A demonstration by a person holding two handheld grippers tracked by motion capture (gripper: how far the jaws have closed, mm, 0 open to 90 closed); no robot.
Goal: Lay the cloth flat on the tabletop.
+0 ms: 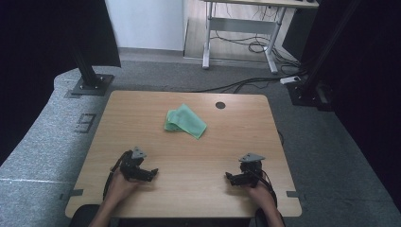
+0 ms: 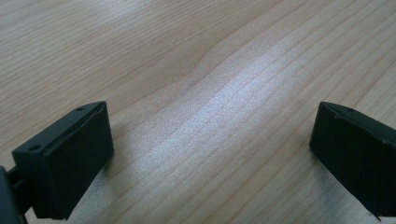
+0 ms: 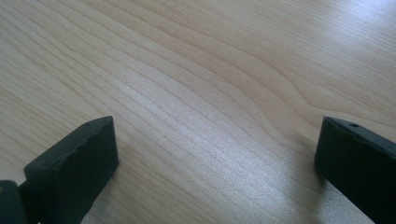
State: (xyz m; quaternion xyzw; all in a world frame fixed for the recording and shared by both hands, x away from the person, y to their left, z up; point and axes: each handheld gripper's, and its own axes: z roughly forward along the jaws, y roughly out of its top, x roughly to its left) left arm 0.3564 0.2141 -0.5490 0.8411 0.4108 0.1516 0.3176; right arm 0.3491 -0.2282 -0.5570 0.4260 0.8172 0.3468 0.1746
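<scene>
On the light wooden rectangular table, we see the folded green cloth lying toward the far middle, well apart from our left gripper and right gripper, both resting near the front edge with jaws wide apart, holding nothing.
</scene>
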